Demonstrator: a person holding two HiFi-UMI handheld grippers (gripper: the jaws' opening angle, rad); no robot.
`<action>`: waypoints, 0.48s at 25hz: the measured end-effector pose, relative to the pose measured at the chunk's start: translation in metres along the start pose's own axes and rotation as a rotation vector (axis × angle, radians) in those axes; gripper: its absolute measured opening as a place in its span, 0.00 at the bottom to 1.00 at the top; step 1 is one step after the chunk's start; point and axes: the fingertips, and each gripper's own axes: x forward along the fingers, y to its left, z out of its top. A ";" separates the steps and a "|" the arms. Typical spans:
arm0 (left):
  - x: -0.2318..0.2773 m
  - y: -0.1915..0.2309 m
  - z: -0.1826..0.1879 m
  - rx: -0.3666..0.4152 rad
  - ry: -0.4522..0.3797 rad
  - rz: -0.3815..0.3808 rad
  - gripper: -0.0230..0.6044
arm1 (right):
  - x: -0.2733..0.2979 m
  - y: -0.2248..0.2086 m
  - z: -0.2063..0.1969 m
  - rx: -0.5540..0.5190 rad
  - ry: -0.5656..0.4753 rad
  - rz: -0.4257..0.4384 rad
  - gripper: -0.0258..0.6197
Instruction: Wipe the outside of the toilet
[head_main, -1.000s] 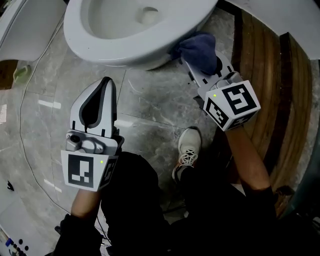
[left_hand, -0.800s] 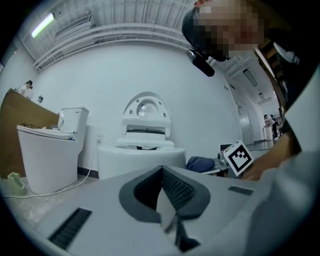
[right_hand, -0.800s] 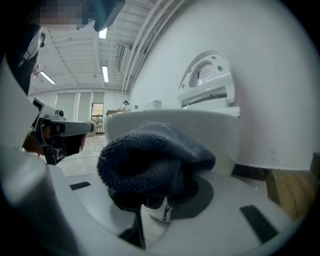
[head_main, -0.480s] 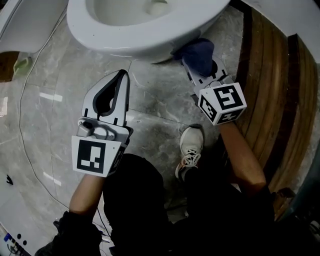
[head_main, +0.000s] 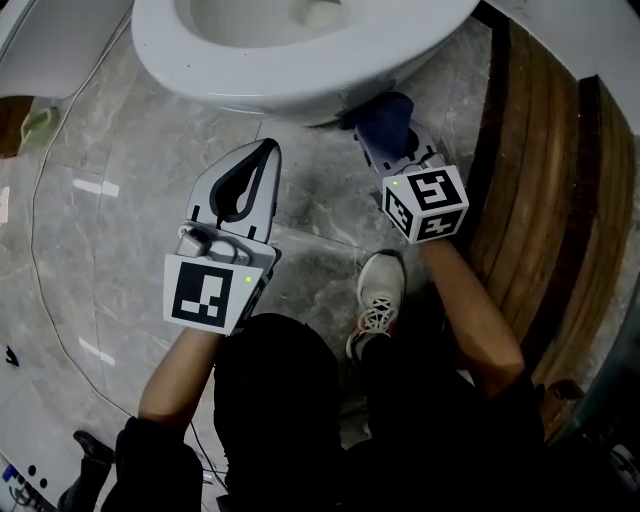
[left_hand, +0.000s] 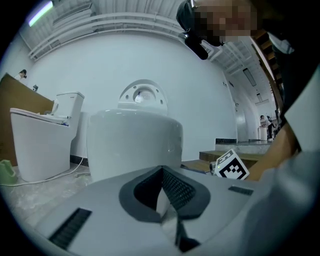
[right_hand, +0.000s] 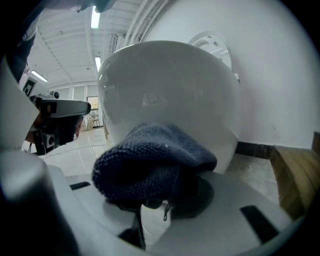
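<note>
Vs 1 s ago: R gripper (head_main: 388, 135) has slid the cloth (head_main: 386, 115) down + in along the toilet (head_main: 230, 85), from the bowl's outer edge to further under the overhang, nr the toilet's front-right. L gripper (head_main: 262, 152) has come up closer to the toilet's front, not touching it. Reads as a wipe stroke in progress on the bowl's underside. Most of the outside prob. still to do: toilet's front + left side have no cloth on them now.

Cloth vs fingers: R fingers (right_hand: 235, 210) are clamped on the cloth's lower edge. The rest bunches as a dark-blue knit wad over + ahead of the tips, between them and the toilet's white curve. In the right gripper view the wad looks pressed to, or just off, the porcelain; can't tell which. L fingers (left_hand: 100, 210) are closed tip to tip w/ nothing in them, pointing at the toilet's front.
</note>
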 end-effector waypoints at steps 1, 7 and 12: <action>0.000 0.001 -0.003 -0.006 0.003 0.006 0.05 | 0.003 0.000 -0.004 0.004 0.010 0.001 0.19; -0.005 0.001 -0.007 -0.021 0.002 0.021 0.06 | 0.017 -0.003 -0.032 0.024 0.065 0.002 0.19; -0.005 -0.001 -0.001 -0.017 -0.020 0.014 0.06 | 0.032 -0.006 -0.057 0.018 0.114 -0.001 0.19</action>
